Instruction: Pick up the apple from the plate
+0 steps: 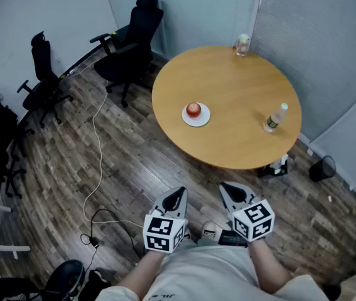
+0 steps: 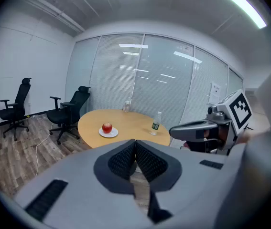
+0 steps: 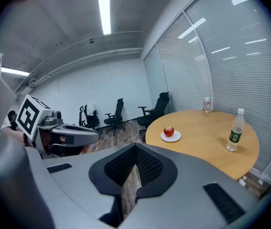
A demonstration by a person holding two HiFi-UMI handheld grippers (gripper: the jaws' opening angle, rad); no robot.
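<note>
A red apple (image 1: 193, 109) sits on a small white plate (image 1: 201, 121) near the left side of a round wooden table (image 1: 240, 86). Both grippers hang close to my body over the floor, well short of the table. My left gripper (image 1: 180, 193) is shut, its ribbed pads meeting at the tip with nothing between them (image 2: 135, 143). My right gripper (image 1: 227, 188) is shut and empty as well (image 3: 135, 148). The left gripper view shows the apple (image 2: 107, 127) far ahead, slightly left of the jaws. In the right gripper view the apple (image 3: 168, 130) is ahead, slightly right.
A water bottle (image 1: 275, 118) stands at the table's right edge and a small jar (image 1: 242, 44) at its far edge. Black office chairs (image 1: 130, 49) stand to the left. A white cable (image 1: 96, 162) runs over the wooden floor. A dark bin (image 1: 323, 167) sits at right.
</note>
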